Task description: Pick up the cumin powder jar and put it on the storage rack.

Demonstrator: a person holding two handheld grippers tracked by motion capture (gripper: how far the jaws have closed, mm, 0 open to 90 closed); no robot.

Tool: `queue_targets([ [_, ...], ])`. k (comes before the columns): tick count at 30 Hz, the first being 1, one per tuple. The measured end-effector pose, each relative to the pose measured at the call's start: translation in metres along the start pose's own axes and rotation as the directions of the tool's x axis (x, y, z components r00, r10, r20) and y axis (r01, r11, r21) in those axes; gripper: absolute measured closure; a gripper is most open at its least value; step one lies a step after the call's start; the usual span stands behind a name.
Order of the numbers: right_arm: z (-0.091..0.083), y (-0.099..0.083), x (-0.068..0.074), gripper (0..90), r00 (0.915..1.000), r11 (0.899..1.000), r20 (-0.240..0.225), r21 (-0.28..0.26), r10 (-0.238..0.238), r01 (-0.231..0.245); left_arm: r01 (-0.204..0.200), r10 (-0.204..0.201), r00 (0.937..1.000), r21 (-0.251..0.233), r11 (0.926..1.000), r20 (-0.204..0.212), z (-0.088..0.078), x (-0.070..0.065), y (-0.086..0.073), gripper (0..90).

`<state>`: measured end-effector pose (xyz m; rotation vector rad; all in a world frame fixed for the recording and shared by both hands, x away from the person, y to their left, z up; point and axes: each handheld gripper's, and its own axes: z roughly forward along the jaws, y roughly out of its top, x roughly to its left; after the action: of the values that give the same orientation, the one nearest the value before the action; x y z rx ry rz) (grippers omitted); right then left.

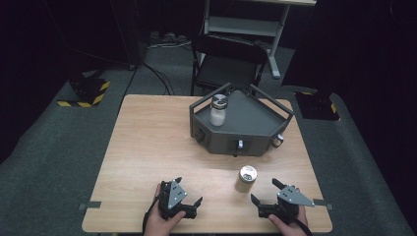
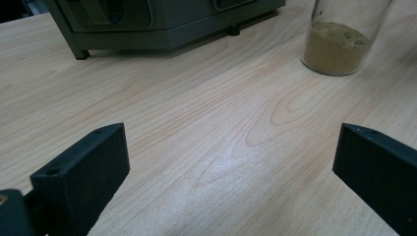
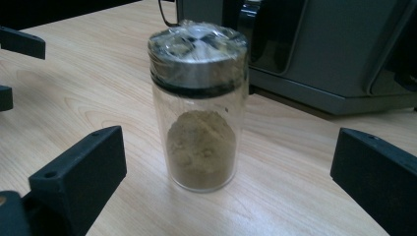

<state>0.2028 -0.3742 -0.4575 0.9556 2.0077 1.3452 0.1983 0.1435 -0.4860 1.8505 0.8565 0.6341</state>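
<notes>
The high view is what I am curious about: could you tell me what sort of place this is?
Probably a lab or recording setup rather than a home: a wooden table ringed by dark curtains, hazard-striped floor blocks, and a grey rack holding a spice jar.

Light wood table point(image 1: 147, 147). Grey angular tray point(image 1: 255, 129) sits at its far right part. Brown-powder jar point(image 1: 246, 179) stands upright on the bare wood just in front of the tray, not touching it.

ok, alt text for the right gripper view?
A clear spice jar with brown powder and a plastic-wrapped metal cap stands upright on the wooden table, between the right tool's open black jaws, untouched. A grey rack sits behind it.
</notes>
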Motion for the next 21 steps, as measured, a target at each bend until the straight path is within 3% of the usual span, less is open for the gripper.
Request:
queue_targets([
  [10, 0.01, 0.013, 0.009, 0.3, 0.9998, 1.0, 0.004, -0.003, -0.021, 0.021, 0.004, -0.003, 0.9999, -0.009, 1.0, 0.014, -0.001, 0.002, -0.002, 1.0],
  [21, 0.029, 0.023, 0.015, 1.0, 0.9998, 0.999, 0.011, -0.027, 0.018, -0.018, 0.028, -0.028, 0.9991, -0.01, 0.9996, 0.031, -0.001, 0.009, -0.002, 1.0],
])
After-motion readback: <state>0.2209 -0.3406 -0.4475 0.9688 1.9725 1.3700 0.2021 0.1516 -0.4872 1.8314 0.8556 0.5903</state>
